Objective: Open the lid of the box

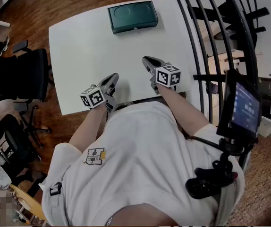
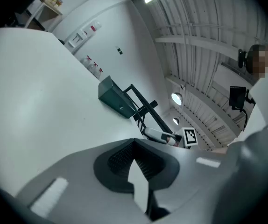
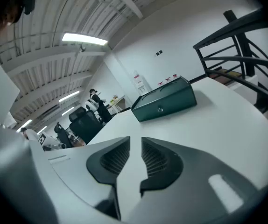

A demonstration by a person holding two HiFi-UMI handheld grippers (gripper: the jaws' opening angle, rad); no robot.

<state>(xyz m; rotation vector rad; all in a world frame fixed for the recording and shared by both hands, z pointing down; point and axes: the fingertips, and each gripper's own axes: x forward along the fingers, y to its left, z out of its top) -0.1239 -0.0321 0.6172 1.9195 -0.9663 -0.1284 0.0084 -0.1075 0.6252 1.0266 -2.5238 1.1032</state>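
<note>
White table (image 1: 79, 41) has a shut green box (image 1: 132, 16) at 12 o'clock. Left gripper (image 1: 113, 78) is clenched on nothing; right gripper (image 1: 148, 60) is a little apart.

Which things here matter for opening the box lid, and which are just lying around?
For the job:
green box, closed, at the table's far end
left gripper, shut, empty
right gripper, open, empty

Just around:
office chairs
stair railing
screen
</note>
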